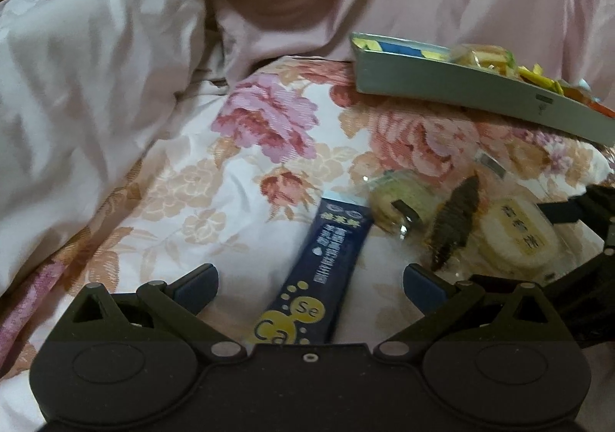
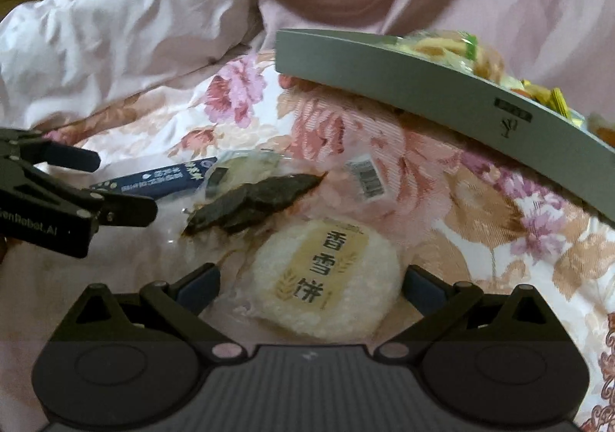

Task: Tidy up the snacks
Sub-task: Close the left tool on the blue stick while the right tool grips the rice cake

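Sachet: lying on the bed between the wide-open jaws of the left gripper, long axis pointing away, untouched by either pad; likely light, thin and floppy, so pinching across the narrow width near the middle looking safest.
Rice cracker: sitting wrapped between the wide-open jaws of the right gripper, right pad close beside its edge, contact impossible to tell; probably light but brittle, wrapper slick, so closing gently on the rim.
Dark snack: lying in clear wrap just beyond the rice cracker, overlapping the far end of the sachet; looking thin and crumbly.
Pale biscuit: resting in clear film beside the sachet's far end, partly under the dark snack.
Tray: standing farther back to the right, grey wall facing the cameras, already holding yellow and orange packets; judged the goal for the loose snacks.
Bed: soft floral quilt, dimpling under weight, offering no firm backing, so pressing down likely sinking the snacks rather than seating the jaws.
Bedding: rumpled pink duvet piling up behind and to the left, well apart from the snacks.
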Tool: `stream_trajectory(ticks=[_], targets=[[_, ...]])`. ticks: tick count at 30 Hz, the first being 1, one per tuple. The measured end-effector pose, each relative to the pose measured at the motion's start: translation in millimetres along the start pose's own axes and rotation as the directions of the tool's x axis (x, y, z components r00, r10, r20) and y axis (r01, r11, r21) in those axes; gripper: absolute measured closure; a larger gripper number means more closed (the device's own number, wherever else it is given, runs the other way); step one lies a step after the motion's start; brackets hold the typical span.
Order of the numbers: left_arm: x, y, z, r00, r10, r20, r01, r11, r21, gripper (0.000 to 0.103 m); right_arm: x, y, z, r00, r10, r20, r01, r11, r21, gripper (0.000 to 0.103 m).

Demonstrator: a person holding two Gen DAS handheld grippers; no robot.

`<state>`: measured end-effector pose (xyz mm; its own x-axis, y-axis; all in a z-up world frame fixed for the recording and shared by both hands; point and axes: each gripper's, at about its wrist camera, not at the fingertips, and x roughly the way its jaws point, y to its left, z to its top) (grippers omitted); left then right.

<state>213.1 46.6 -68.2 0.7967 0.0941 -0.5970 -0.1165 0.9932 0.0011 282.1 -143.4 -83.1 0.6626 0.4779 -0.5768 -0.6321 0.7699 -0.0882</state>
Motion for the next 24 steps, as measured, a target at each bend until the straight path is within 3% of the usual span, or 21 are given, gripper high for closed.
stream_trajectory(ticks=[13,17,20,24], targets=[[-3,-4,-2,0.998,-0.062,-0.03,0.062,0.998,-0.015,0.031,-2,2,-2,1.0,0.012,0.014,-0.012,1.0,-0.005,0.005],[-5,0,0,0.992,-0.115,-0.045,0.111,0.99,-0.09,0.054,-4,6,-2,1.0,0.02,0.016,-0.019,1.0,-0.022,0.009],[-5,-4,0,0.994,-0.102,-0.049,0.098,0.992,-0.084,0.054,-5,10,-1,1.0,0.014,0.015,-0.013,0.999,-0.038,0.012],[-2,-6,0,0.995,-0.088,-0.049,0.085,0.995,-0.059,0.044,-7,11,-2,1.0,0.017,0.014,-0.016,0.999,-0.043,0.017]])
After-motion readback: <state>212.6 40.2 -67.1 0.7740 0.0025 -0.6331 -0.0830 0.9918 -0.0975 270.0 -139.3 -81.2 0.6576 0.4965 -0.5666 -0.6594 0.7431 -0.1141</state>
